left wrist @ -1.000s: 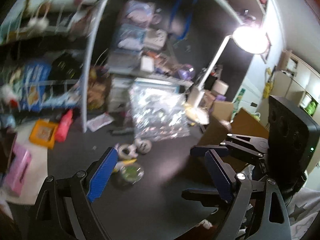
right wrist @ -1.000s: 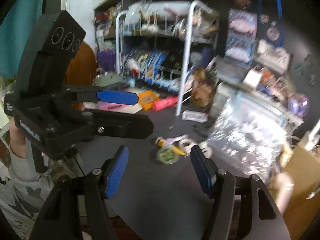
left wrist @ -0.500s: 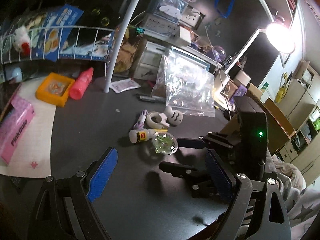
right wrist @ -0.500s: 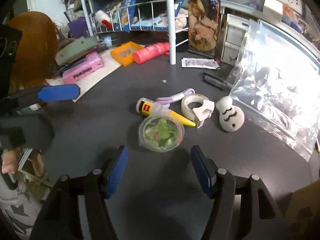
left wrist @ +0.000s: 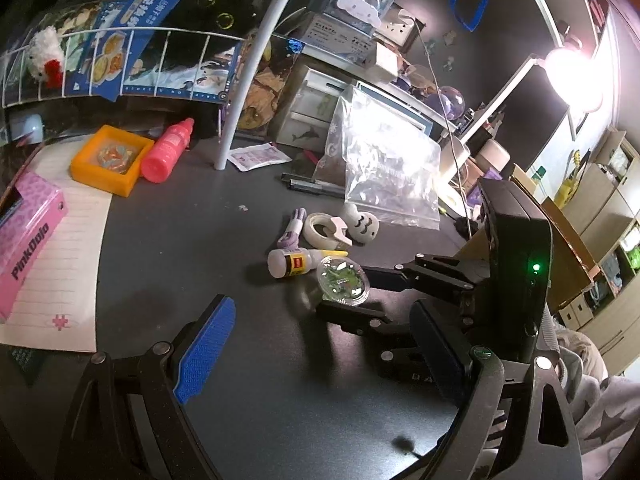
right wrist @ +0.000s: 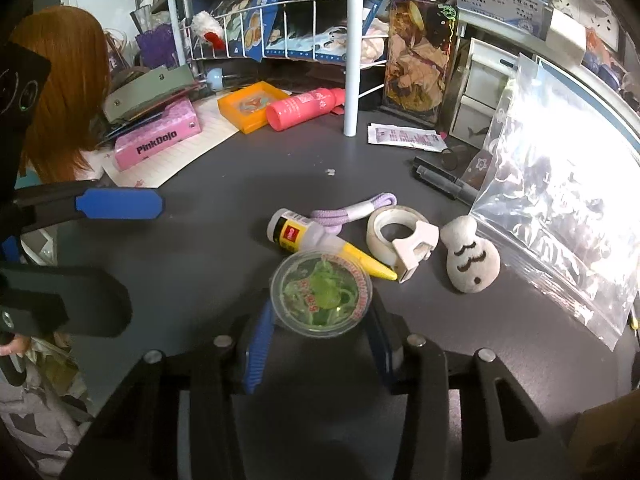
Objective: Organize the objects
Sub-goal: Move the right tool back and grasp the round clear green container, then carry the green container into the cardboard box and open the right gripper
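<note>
A clear round container of green bits [right wrist: 322, 294] lies on the dark table [right wrist: 224, 184], touching a glue bottle [right wrist: 296, 234]. My right gripper [right wrist: 320, 320] is closing its jaws on it, and the blue pads [right wrist: 260, 332] sit against its two sides. The left wrist view shows the same container [left wrist: 342, 282] between the right gripper's fingers [left wrist: 384, 276]. Behind it lie a tape roll [right wrist: 394, 236], a white ghost figure [right wrist: 472, 264] and a purple cord [right wrist: 348, 212]. My left gripper [left wrist: 320, 304] hangs open and holds nothing, to the left of the container [right wrist: 112, 256].
A clear zip bag [right wrist: 560, 200] leans at the right, with dark markers [right wrist: 444, 184] in front of it. An orange tray [right wrist: 252, 106], a pink bottle [right wrist: 304, 108], a pink box [right wrist: 160, 144] and the white rack pole [right wrist: 354, 48] stand at the back. A lamp [left wrist: 572, 72] glares at right.
Both grippers came down toward the table. The right gripper's jaws moved in from wide apart to the sides of the round container. The left gripper stayed open.
</note>
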`<state>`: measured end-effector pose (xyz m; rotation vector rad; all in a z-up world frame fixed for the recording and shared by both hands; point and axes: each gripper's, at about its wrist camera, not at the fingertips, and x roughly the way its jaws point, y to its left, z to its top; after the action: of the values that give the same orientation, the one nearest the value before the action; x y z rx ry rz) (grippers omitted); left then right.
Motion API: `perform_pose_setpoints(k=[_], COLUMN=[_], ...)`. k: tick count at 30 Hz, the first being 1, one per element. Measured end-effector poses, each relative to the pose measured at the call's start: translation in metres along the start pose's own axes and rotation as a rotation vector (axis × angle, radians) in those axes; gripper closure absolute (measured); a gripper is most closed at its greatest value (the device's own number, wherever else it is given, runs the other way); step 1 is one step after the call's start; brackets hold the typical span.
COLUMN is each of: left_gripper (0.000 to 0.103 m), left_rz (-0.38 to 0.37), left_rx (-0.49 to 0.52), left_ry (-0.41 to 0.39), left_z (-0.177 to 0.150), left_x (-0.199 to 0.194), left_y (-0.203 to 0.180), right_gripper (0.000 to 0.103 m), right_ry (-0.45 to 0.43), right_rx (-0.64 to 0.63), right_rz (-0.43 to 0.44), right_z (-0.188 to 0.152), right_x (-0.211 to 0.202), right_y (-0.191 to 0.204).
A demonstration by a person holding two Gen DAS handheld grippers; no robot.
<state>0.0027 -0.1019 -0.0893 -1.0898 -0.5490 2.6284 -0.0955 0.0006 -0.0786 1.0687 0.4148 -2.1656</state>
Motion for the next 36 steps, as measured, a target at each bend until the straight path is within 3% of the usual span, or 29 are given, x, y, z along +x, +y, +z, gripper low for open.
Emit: perform_pose_setpoints(k=[6, 13, 22, 30, 36], left_gripper=[0.015, 0.017, 0.045, 0.050, 0.052], left_rz=[-0.030, -0.099, -0.175, -0.210, -0.243], left_rx=[0.030, 0.077, 0.156, 0.283, 0.373], left_ry=[0.001, -0.019, -0.065, -0.101, -0.070], left_z=[0.001, 0.004, 0.015, 0.035, 0.046], left_x=[-0.001, -0.010, -0.030, -0.039, -0.019], left_y=[-0.017, -0.049, -0.105, -0.176, -0.232], right_gripper=[0.063, 0.063, 0.063, 0.065, 0.066], right_ry=[-0.026, -0.113, -0.256, -0.389, -0.448], right_rx=[-0.015, -0.052, -0.086, -0.096, -0.054], right_rz=[0.018, 0.037, 0.062, -0.025, -0.094], right_z=[-0.004, -0.006, -0.016, -0.030, -0.050], right_x=[-0.013, -0.056, -0.132, -0.201, -0.240], right_y=[0.008, 0.022, 0.032, 0.016, -0.017])
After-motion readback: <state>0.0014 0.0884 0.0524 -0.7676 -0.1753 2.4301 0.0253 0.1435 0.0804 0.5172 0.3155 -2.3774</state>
